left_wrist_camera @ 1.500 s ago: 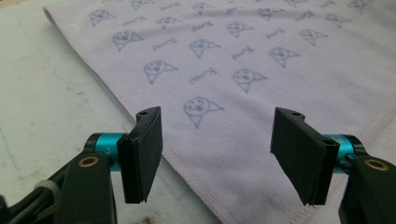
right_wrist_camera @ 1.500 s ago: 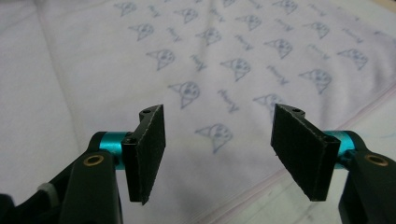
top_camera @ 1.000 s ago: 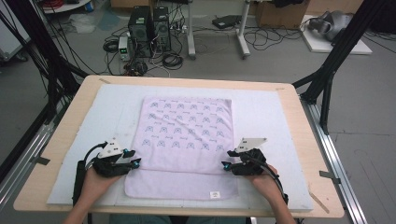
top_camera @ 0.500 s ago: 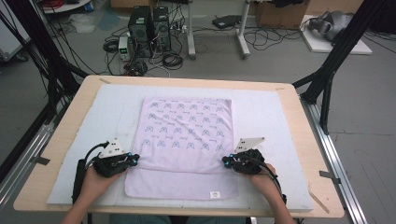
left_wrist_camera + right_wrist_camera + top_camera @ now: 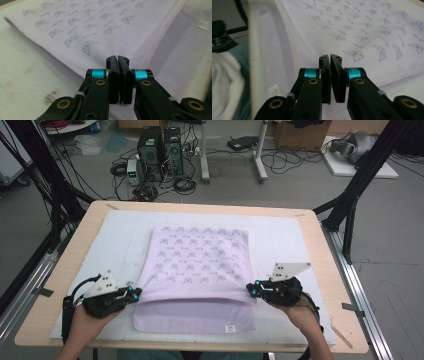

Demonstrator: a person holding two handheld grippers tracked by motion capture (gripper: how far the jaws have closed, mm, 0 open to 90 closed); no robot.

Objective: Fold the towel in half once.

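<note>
A lilac towel (image 5: 200, 255) printed with small blue figures lies on the white mat (image 5: 120, 235). Its patterned upper layer is raised at the near edge, above a plain lower layer (image 5: 195, 317) that carries a small label (image 5: 229, 328). My left gripper (image 5: 134, 292) is shut on the near left corner of that upper layer, and my right gripper (image 5: 251, 290) is shut on the near right corner. In the left gripper view the jaws (image 5: 117, 58) meet at the towel's (image 5: 87, 30) stitched hem. The right gripper view shows the same: jaws (image 5: 329, 56) pressed together on the towel (image 5: 362, 30).
The mat covers most of a wooden table (image 5: 65, 270) framed by black struts (image 5: 350, 200). Computers and cables (image 5: 160, 150) stand on the floor beyond the far edge. Bare mat lies left and right of the towel.
Both grippers closed on the upper layer's near corners and rose. The patterned layer's near edge now hangs off the plain layer and casts a shadow on it.
</note>
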